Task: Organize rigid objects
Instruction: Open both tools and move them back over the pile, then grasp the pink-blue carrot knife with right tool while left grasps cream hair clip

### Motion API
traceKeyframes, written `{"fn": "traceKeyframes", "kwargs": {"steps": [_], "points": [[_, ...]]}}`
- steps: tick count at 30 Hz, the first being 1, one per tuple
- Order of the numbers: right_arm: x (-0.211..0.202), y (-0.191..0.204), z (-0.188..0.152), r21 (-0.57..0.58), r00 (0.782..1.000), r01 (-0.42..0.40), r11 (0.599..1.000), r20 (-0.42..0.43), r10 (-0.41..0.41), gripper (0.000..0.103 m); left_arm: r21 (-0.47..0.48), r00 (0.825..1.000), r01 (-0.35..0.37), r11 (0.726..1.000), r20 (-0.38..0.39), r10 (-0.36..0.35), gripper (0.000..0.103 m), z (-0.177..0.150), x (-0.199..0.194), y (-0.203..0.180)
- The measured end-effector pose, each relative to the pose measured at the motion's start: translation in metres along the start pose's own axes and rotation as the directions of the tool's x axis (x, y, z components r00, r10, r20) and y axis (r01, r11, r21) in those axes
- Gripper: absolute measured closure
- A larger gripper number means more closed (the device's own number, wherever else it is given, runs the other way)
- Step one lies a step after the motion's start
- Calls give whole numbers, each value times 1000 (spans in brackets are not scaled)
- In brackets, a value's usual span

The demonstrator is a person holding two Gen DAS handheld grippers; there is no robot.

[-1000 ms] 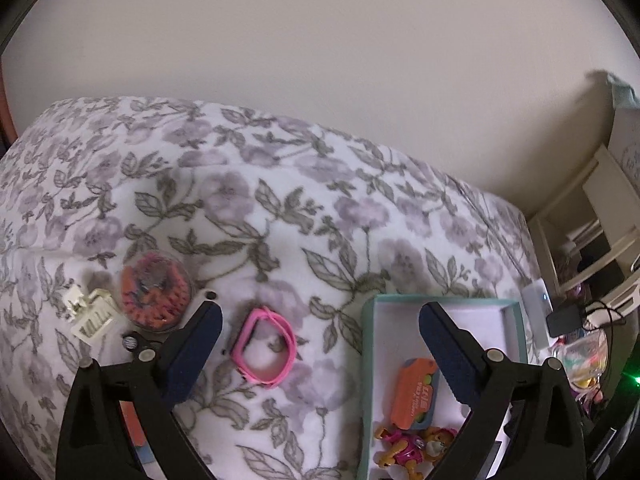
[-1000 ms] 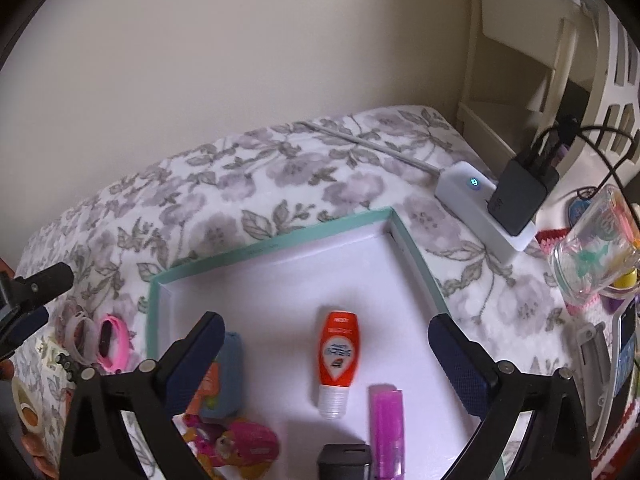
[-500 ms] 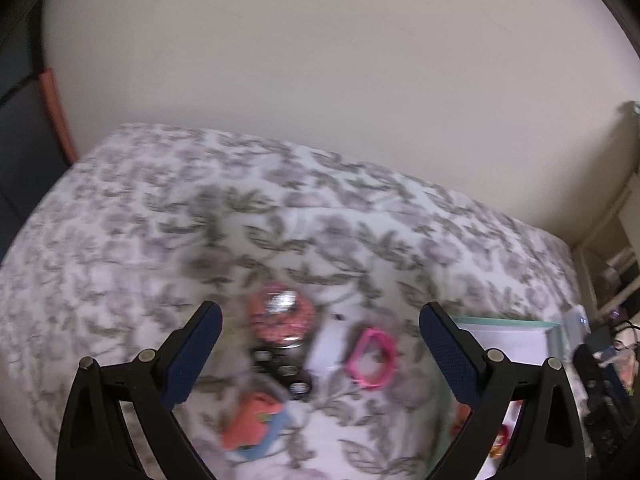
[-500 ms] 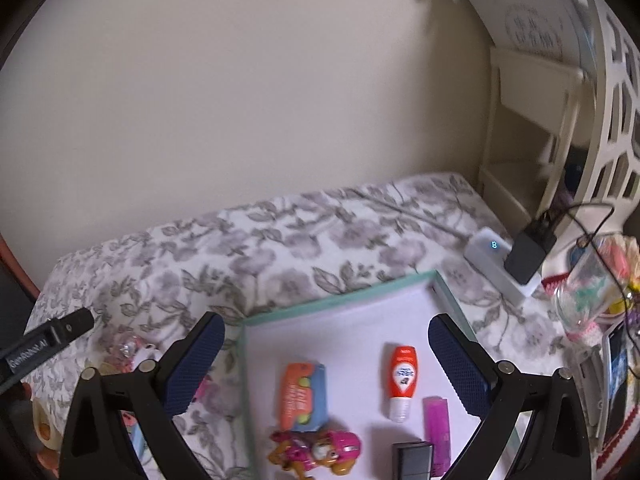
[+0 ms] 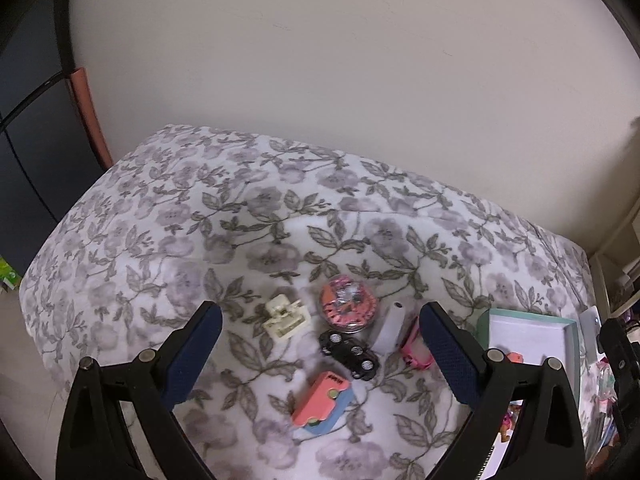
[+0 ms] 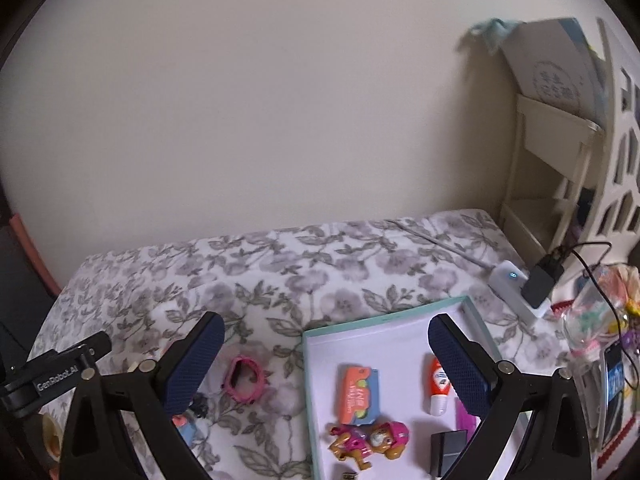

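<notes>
Left wrist view shows the left gripper [image 5: 320, 344] spread wide and holding nothing above a floral-print fabric surface [image 5: 248, 224]. Between its fingers lie a cream plastic clip [image 5: 286, 317], a round pink-orange case [image 5: 349, 305], a small black toy car [image 5: 349, 354], a white oblong piece [image 5: 390, 326] and a pink-and-blue flat box [image 5: 323, 404] (all close together). The right gripper [image 6: 326, 360] is likewise spread and empty over a teal-rimmed white tray [image 6: 306, 380] holding an orange card pack [image 6: 357, 394], a toy puppy figure [image 6: 370, 440] and an orange tube [image 6: 438, 384]. A pink wristband [image 6: 245, 378] lies just left of the tray.
</notes>
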State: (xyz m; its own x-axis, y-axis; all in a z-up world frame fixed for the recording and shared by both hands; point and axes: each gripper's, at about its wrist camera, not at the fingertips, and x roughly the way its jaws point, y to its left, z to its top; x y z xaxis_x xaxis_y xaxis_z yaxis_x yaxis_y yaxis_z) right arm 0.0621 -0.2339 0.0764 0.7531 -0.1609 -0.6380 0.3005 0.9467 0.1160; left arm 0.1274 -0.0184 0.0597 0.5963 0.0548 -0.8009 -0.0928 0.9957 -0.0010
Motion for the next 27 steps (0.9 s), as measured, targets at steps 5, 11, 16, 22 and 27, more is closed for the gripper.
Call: {"fn": "traceKeyframes", "kwargs": {"steps": [5,11,16,22,27], "points": [[1,14,-2,-24,999,-32,999,-32,31,0,-37,1000,-11,999,-14,10,4,0,-4,21],[7,42,-12,-63,991,-88,994,-107,81,0,-64,996,-56,996,-73,51,4,-5,0,48],[20,70,-29,-105,978,-121,987,-184,100,0,-82,987,-102,991,-132,90,4,-14,13,69],[52,89,-55,-113,949,-146,983,-296,106,0,-109,959,-125,986,-267,92,4,-30,52,82],[78,103,-81,-110,916,-154,982,-388,100,0,-118,933,-156,981,-345,107,4,-41,76,90]]}}
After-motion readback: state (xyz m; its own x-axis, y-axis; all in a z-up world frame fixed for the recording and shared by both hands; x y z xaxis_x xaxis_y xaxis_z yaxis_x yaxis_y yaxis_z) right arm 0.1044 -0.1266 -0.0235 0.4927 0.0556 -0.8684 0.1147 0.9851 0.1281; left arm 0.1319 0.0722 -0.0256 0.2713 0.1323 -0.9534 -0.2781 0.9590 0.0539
